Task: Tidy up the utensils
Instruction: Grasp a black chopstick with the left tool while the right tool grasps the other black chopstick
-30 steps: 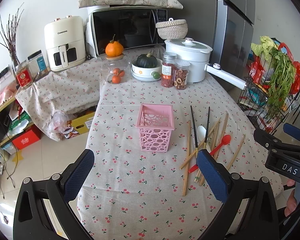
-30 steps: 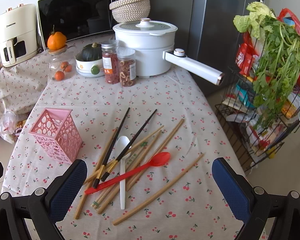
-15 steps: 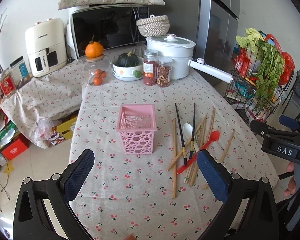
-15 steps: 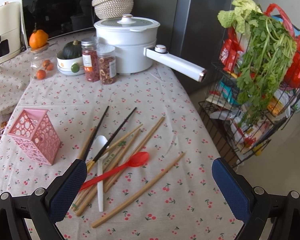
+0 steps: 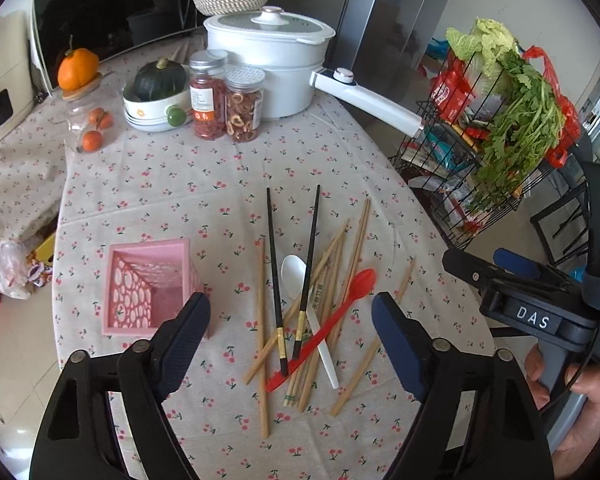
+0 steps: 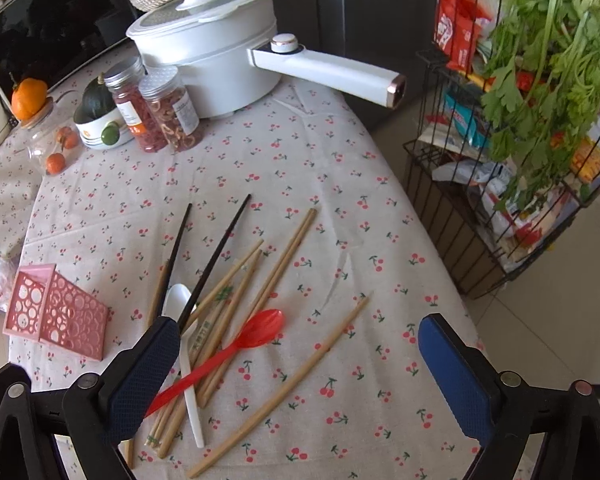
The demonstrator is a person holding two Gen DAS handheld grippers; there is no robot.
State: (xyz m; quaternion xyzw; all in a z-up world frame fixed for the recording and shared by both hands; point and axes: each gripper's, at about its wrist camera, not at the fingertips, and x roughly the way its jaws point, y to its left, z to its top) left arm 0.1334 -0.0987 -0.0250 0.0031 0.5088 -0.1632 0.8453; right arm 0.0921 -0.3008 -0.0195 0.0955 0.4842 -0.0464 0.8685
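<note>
Counter (image 5: pixel 148 184) under a cherry-print cloth carries everything. At about nine o'clock from the heap of utensils stands the pink holder (image 5: pixel 148 284), upright, apart from the nearest stick. The heap itself lies at the centre: bamboo chopsticks (image 5: pixel 263 344) fanned toward twelve and one o'clock, two black chopsticks (image 5: pixel 273 272) crossing over them, a white spoon (image 5: pixel 294 270) beneath, and a red spoon (image 5: pixel 362 282) laid across with its bowl toward two o'clock. One bamboo stick (image 6: pixel 284 388) lies alone at four o'clock of the heap. The left hand-held gripper (image 5: pixel 290 336) hangs over the heap, its jaws apart after just narrowing, with nothing pressed between the pads. The right hand-held gripper (image 6: pixel 298 372) hangs over the red spoon and the lone stick, jaws wide though slightly drawn in, gripping nothing. At twelve o'clock stand jars (image 5: pixel 224 100) and a white pot (image 5: pixel 272 56).
</note>
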